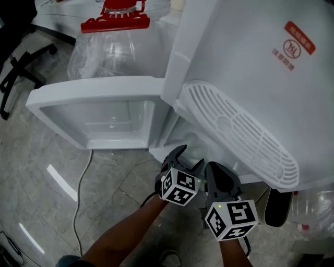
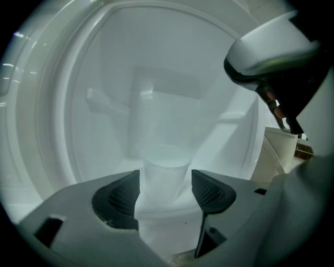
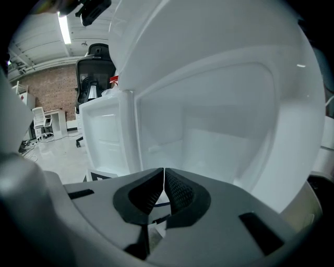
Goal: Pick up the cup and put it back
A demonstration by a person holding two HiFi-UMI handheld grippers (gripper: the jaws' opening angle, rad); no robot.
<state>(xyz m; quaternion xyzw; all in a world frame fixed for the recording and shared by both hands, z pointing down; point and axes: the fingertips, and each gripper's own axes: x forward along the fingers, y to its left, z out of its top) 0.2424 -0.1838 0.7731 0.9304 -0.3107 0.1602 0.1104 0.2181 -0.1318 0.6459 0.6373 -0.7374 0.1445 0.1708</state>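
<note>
The left gripper (image 2: 165, 192) is holding its jaws wide, and a white cup (image 2: 166, 168) is standing upright between them. A sliver of space is showing on each side, so the pads are not pressing on it. Only the left gripper view is showing this. From the head view the left gripper (image 1: 182, 155) is reaching under the overhang of the white appliance (image 1: 250, 62), and the cup is staying hidden there. Beyond the cup, straight ahead of these jaws, the pale inner wall (image 2: 156, 94) of the compartment is filling the view. The right gripper (image 3: 164, 180) is keeping its jaws closed tip to tip with nothing between them, and in the head view it (image 1: 215, 169) is sitting just beside the left one. Ahead of the right jaws and to their left, the open door (image 3: 107, 135) is standing on edge, and the head view is showing its inner tray (image 1: 99, 112). Farther off, only the right gripper view is showing an office chair (image 3: 96, 62) and a brick wall (image 3: 42, 88), while only the head view is showing a clear bottle with a red handle (image 1: 117, 15).
</note>
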